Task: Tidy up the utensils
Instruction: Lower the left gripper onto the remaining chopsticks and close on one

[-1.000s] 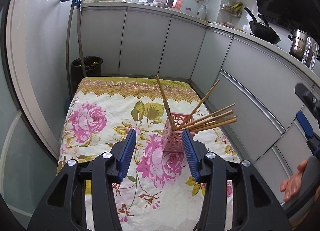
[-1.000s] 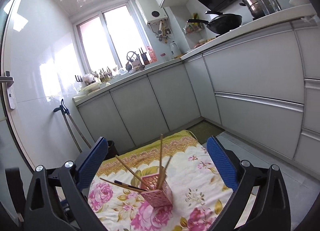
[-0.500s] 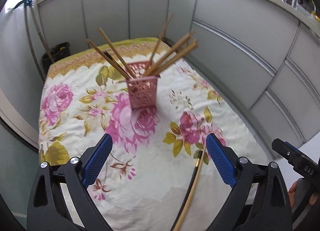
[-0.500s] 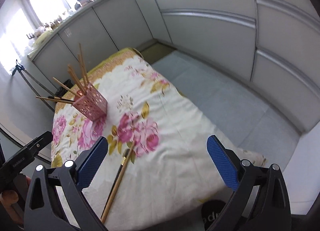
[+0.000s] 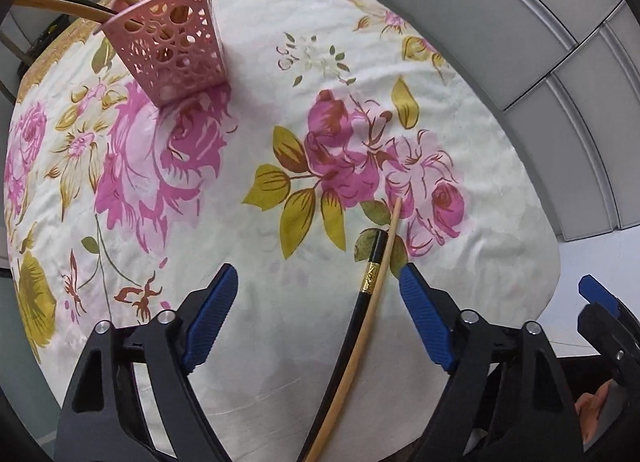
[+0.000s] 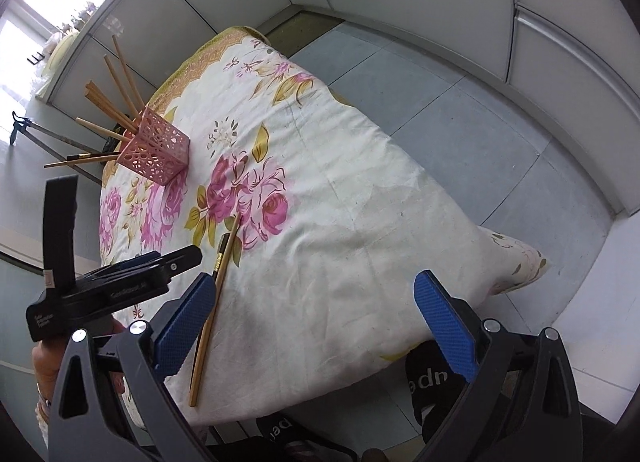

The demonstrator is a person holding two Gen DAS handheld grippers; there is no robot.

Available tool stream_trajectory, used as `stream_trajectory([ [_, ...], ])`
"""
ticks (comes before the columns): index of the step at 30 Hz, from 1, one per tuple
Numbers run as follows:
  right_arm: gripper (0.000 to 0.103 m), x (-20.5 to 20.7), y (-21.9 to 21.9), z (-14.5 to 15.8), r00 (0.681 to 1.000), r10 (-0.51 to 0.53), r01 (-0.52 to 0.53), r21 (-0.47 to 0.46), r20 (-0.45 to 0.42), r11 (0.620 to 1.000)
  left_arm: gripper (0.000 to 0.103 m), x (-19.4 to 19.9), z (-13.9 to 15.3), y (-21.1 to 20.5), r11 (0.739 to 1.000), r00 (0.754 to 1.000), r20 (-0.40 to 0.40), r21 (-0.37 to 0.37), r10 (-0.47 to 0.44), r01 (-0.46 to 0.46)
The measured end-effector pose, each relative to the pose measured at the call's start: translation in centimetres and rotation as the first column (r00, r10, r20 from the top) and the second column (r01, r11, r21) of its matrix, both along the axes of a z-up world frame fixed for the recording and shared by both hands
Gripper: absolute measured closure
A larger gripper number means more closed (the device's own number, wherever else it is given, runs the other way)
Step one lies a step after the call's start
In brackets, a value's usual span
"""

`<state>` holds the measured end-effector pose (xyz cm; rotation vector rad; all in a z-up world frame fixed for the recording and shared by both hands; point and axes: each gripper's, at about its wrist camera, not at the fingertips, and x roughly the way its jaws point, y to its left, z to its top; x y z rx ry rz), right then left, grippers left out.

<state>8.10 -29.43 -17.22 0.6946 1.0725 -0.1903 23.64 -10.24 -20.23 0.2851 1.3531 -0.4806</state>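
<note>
A pink perforated holder (image 5: 172,46) with several chopsticks in it stands on the floral cloth (image 5: 280,22) at the far end. Two loose chopsticks lie side by side near the front edge: a black one with a gold band (image 5: 370,278) and a plain wooden one (image 5: 362,338). My left gripper (image 5: 316,314) points steeply down over them. Its jaws are closing, with both sticks between them close to the right finger, and the pads do not touch them. My right gripper (image 6: 318,322) is wide open over bare cloth, with the pair (image 6: 206,346) just beside its left finger.
Grey cabinet fronts (image 6: 440,2) curve round the far and right sides. Grey floor tiles (image 6: 460,122) show to the right of the cloth. Black slippers (image 6: 432,378) sit under the front edge. A long-handled tool (image 6: 40,134) leans at the left.
Both grippers have dropped and tipped down toward the near end of the cloth. The left jaws spread wide, then narrowed a little. The loose pair now lies between them.
</note>
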Motion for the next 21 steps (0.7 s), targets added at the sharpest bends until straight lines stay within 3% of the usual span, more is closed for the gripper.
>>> stream_trajectory([
  [3,0.007,-0.1,-0.4,-0.1,1.000,0.001,-0.001,0.008,-0.001,1.000,0.042,0.5,-0.6,-0.5,1.000,1.000,-0.029,0.016,-0.003,0.004],
  [8,0.007,-0.2,-1.0,-0.4,1.000,-0.003,0.003,0.019,-0.007,1.000,0.043,0.8,-1.2,-1.1,1.000,0.999,-0.047,0.020,-0.015,0.016],
  [11,0.007,-0.2,-1.2,-0.6,1.000,-0.003,0.003,0.033,-0.012,0.999,0.055,0.8,-1.9,-1.8,0.999,0.998,-0.057,0.035,-0.032,0.034],
  [13,0.007,-0.2,-1.2,-0.7,1.000,-0.003,0.004,0.032,-0.013,0.999,0.056,0.8,-2.2,-2.3,0.998,0.997,-0.065,0.037,-0.046,0.049],
  [21,0.007,0.0,-0.8,-0.8,1.000,-0.001,0.001,0.026,-0.022,1.000,0.073,-0.2,-2.5,-3.8,0.988,0.992,-0.013,0.093,-0.123,0.123],
])
